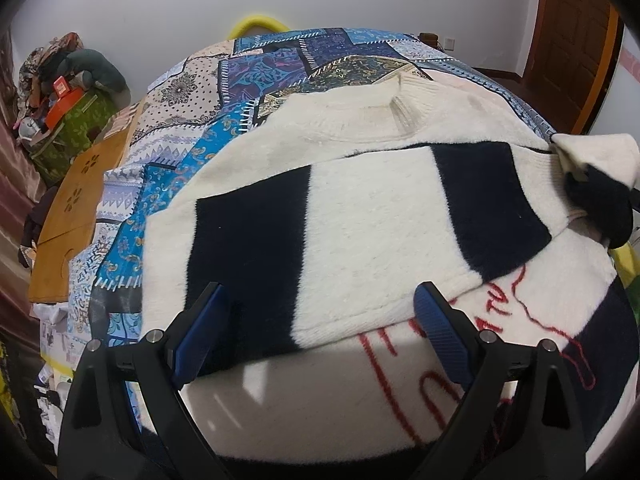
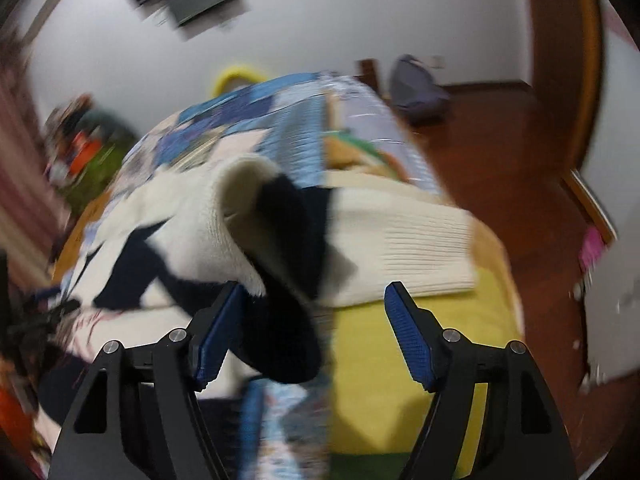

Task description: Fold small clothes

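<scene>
A small cream sweater with black blocks and red stitched lettering lies on a blue patchwork bedspread. One sleeve is folded across its body. My left gripper is open just above the sweater's lower part, holding nothing. In the blurred right wrist view my right gripper is open; the sweater's other sleeve, cream with a black cuff end, hangs between the fingers against the left pad. The same lifted sleeve shows at the right edge of the left wrist view.
A wooden board lies along the bed's left edge. A cluttered green box stands at far left. A yellow sheet covers the bed's near right corner. Brown floor, a door and a dark bag are to the right.
</scene>
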{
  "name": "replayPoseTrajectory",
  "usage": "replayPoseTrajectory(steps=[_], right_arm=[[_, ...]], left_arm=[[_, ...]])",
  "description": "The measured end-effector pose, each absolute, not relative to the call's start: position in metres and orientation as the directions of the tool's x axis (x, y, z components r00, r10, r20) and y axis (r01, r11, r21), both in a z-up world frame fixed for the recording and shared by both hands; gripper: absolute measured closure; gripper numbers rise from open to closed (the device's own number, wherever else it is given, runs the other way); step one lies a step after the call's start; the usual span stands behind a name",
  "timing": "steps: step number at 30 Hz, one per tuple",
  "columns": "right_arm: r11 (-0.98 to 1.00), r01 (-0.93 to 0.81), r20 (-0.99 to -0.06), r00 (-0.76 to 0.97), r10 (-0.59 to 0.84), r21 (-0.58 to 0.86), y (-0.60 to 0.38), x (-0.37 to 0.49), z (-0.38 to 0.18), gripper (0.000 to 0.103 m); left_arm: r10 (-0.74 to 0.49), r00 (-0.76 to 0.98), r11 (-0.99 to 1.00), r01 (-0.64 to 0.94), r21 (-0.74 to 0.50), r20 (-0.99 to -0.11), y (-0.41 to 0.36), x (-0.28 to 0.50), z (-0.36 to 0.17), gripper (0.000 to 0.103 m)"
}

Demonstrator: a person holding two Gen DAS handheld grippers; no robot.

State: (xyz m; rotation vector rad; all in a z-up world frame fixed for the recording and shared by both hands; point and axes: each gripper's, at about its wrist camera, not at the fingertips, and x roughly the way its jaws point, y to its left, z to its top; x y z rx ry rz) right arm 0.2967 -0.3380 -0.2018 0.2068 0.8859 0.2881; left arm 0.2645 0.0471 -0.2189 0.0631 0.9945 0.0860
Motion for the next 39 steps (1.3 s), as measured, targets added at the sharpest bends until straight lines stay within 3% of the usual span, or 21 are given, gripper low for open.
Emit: replayPoseTrajectory(steps=[10,15,17,19,21,22,32,39], right_arm=[[0.931,0.053,-0.745,0.618,0.253,0.360,-0.398,0.315,-0.228,0.034],[0.928,0.058,-0.778,0.566,0.272,0.367,-0.400,0.332,-0.251,0.034],[0.931,0.048,-0.790,0.545,0.280,0.363,-0.397,0.337,-0.259,0.055],[0.923,0.044,-0.779,0.553,0.296,0.382,-0.395,0.338,-0.261,0.068],[0.925,0.032,-0.764,0.575,0.292,0.378,-0.391,0.334,-0.252,0.090],[0.928,0.030,-0.760,0.584,0.286,0.372,-0.390,0.332,-0.245,0.095],[0.905,-0.237,-0.623,0.662,0.417,0.354,-0.332,0.299,-0.134,0.096],[0.827,-0.453,-0.545,0.624,0.560,0.331,-0.245,0.281,-0.078,0.096]], left_arm=[[0.089,0.540,0.996,-0.059,0.067,-0.837,0.047,0.269,-0.224,0.006],[0.078,0.538,0.997,-0.066,0.050,-0.839,0.049,0.270,-0.226,0.005],[0.076,0.538,0.997,-0.068,0.046,-0.839,0.049,0.269,-0.226,0.005],[0.076,0.539,0.997,-0.069,0.047,-0.839,0.049,0.269,-0.226,0.005],[0.079,0.540,0.996,-0.068,0.050,-0.838,0.049,0.269,-0.225,0.005],[0.081,0.541,0.996,-0.068,0.052,-0.837,0.049,0.268,-0.225,0.005],[0.080,0.558,0.997,-0.050,0.063,-0.826,0.045,0.252,-0.214,0.006],[0.068,0.602,0.997,-0.058,0.042,-0.796,0.062,0.223,-0.197,0.006]])
